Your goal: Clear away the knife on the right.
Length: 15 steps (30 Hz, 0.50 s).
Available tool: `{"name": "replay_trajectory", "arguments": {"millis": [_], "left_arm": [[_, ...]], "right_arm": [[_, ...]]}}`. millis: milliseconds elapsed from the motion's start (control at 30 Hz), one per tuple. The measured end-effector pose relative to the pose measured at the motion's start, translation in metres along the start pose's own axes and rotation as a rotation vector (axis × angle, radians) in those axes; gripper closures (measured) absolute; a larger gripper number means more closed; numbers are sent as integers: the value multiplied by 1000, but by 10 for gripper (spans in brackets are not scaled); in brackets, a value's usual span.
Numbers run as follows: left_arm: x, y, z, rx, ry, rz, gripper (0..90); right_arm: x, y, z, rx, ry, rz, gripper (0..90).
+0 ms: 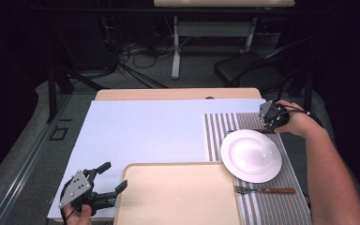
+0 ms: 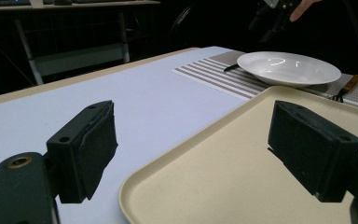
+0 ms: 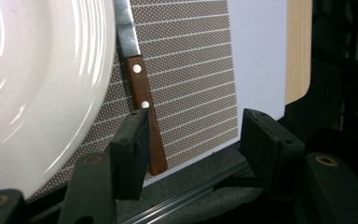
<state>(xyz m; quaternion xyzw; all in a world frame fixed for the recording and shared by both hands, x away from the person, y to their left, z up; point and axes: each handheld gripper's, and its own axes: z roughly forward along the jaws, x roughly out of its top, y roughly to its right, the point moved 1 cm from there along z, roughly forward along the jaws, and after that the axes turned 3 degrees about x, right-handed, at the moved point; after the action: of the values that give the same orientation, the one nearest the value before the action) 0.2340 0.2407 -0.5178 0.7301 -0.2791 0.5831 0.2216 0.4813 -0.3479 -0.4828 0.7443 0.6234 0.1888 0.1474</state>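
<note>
**Right tool lines up on the knife beside the plate**

From the high view, a place setting lies on the right side of the tabletop (image 1: 136, 126): a white plate (image 1: 251, 155) sits on a striped placemat (image 1: 267, 201), with a fork (image 1: 265, 190) on the near side of the plate and a knife (image 1: 248, 131) on the far side. The right tool (image 1: 268, 123) hangs over the knife's handle end at the far right corner of the mat, which suggests the knife is the thing being reached for. The left tool (image 1: 108, 177) waits at the near left corner of a beige tray (image 1: 178, 194), jaws spread and holding nothing; it seems parked there out of the way, or ready to steady the tray.

In the left gripper view, the two black pads (image 2: 95, 144) stand wide apart with the tray's corner (image 2: 223, 186) between and below them, touching neither. The plate (image 2: 289, 67), the fork (image 2: 347, 88) and the other hand's tool (image 2: 275, 14) show farther off.

In the right gripper view, the knife's wooden handle (image 3: 144, 116) lies on the placemat (image 3: 191, 93) just beside the plate's rim (image 3: 37, 93), blade tucked close against it. The jaws are spread, one pad (image 3: 133, 149) in front of the handle's end, the other well off to the side over the mat's edge. Nothing is pinched yet; the handle end is probably chosen because it is clear of the plate.
</note>
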Motion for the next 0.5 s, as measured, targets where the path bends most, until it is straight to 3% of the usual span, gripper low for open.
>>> {"name": "replay_trajectory", "arguments": {"millis": [200,233,267,367,433,500], "left_arm": [[-1,-1,0,2,-2,-6,156],[-1,-1,0,-2,1,-8,156],[-1,-1,0,-3,0,-8,156],[-1,-2,1,0,-2,-12,156],[-2,-2,1,0,-4,-15,156],[-2,-2,1,1,-5,-16,156]], "right_arm": [[4,1,5,3,-8,-18,423],[4,-1,6,5,-15,-3,420],[5,1,8,9,-7,-26,426],[6,0,12,21,2,-38,423],[7,0,13,27,-14,-19,433],[9,2,16,31,-6,-51,444]]}}
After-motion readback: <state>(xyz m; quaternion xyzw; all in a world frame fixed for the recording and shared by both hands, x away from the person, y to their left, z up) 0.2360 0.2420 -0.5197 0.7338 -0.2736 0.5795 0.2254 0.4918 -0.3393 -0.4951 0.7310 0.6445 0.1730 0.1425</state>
